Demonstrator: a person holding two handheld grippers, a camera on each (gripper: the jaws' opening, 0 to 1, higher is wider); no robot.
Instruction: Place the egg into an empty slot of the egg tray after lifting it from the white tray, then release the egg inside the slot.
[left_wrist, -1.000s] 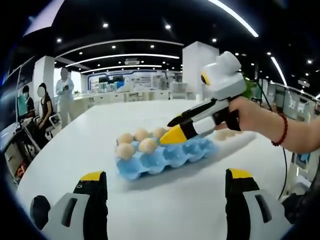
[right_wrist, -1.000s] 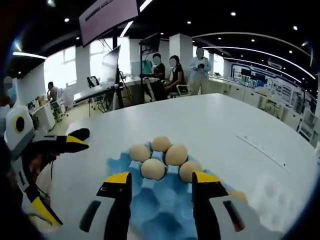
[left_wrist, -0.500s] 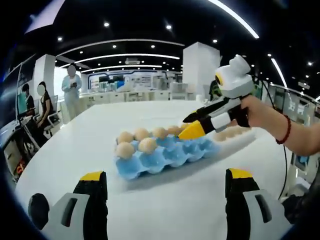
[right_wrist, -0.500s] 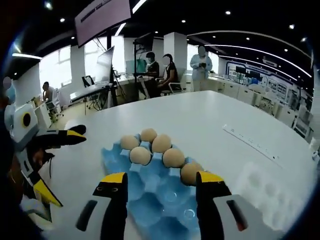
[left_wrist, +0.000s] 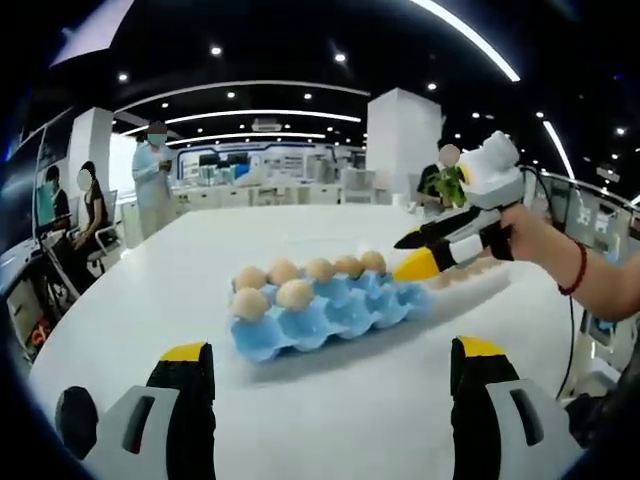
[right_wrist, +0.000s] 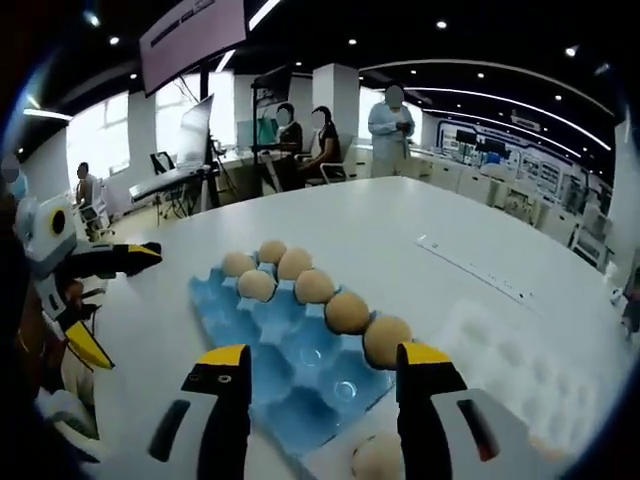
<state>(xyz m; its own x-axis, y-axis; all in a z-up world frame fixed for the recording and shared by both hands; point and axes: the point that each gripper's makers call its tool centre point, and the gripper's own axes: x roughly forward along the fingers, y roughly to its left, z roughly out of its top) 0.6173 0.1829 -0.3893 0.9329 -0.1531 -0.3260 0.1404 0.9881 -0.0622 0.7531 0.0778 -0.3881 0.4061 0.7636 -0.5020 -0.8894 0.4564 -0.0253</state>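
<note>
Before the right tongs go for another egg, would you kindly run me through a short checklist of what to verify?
1. Right tongs open and holding nothing: ok.
2. Egg to pick: one egg lies low between the jaws, at the edge of the white tray: ok.
3. Blue egg tray has empty slots: ok, the near rows are bare.
4. Eggs already placed sit in their slots, six of them: ok.
5. Left tongs open and short of the egg tray: ok.
6. More eggs left in the white tray: cannot tell.
</note>
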